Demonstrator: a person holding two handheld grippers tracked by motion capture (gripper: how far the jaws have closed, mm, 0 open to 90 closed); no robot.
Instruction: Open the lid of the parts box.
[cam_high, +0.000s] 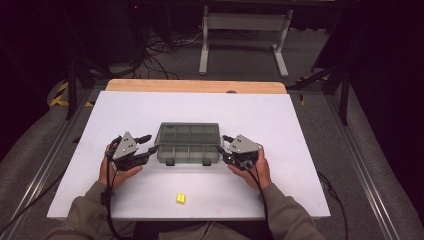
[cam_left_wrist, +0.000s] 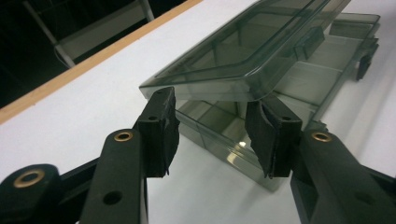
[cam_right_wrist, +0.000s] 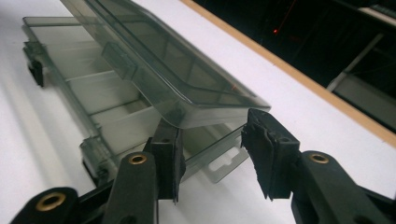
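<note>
Your open left gripper (cam_high: 148, 143) and open right gripper (cam_high: 223, 144) flank the short ends of the compartment box (cam_high: 188, 143), whose half-raised lid (cam_left_wrist: 243, 56) sits mid-frame, long axis left-to-right.

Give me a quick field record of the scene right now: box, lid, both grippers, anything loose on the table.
box: clear compartment box, mid-table
lid: lid partly raised above the base, front edge lifted
left gripper: left gripper at the box's left end, open, fingers under the lid corner
right gripper: right gripper at the right end, open, under the lid corner
loose item: small yellow object near the front edge of the white table
</note>
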